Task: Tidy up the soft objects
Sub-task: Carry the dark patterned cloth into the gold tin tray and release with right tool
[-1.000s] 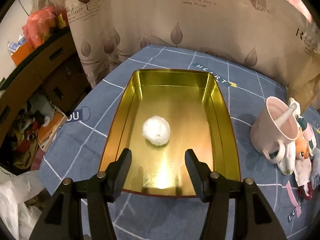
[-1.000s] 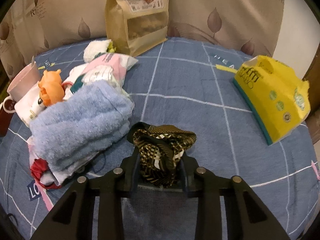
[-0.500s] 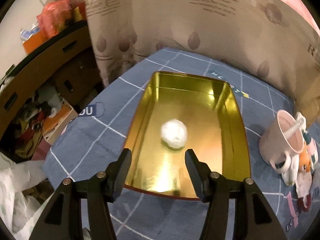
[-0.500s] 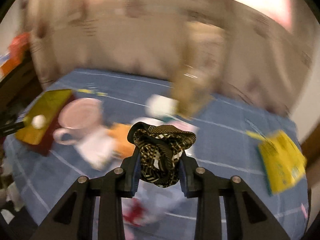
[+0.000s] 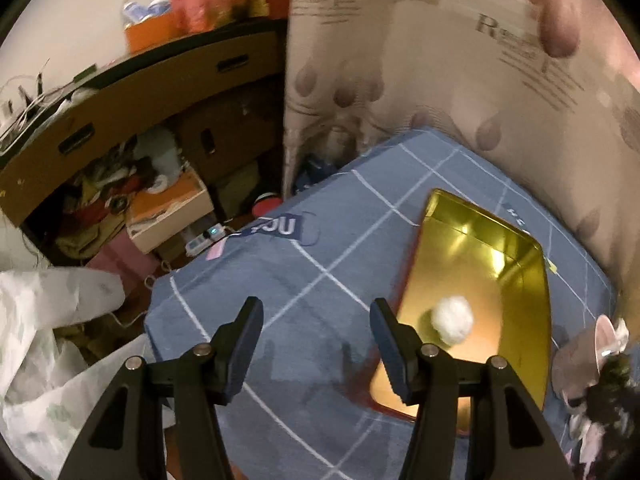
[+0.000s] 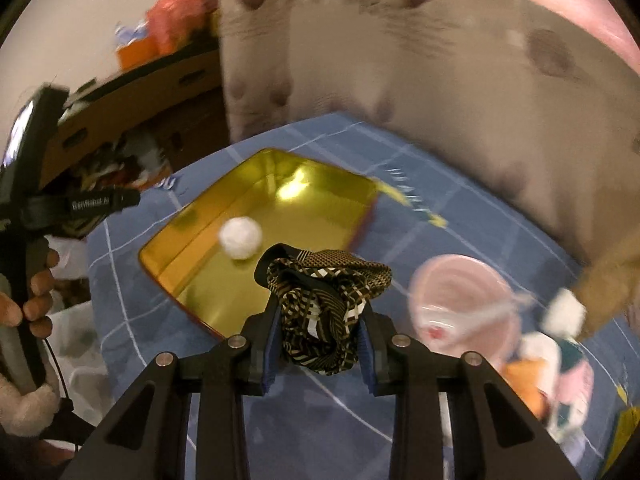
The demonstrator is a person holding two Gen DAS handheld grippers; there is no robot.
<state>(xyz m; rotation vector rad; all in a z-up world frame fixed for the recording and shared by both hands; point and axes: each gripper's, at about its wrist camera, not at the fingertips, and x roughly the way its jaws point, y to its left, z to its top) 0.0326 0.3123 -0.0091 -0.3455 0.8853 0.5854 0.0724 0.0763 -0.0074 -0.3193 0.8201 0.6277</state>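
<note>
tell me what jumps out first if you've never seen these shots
The shiny gold tray on the blue checked tablecloth catches the eye, with a white fluffy ball lying inside it. Next comes the brown patterned cloth, bunched and clamped in the right tongs near the tray's edge. The left tongs stand open and empty over bare cloth left of the tray.

A crumpled brown-and-cream patterned cloth [image 6: 320, 312] sits bunched between the right gripper's fingers [image 6: 272, 344], above the gold tray's [image 6: 200, 264] near edge. A fluffy white ball [image 6: 241, 237] lies inside the tray.
</note>
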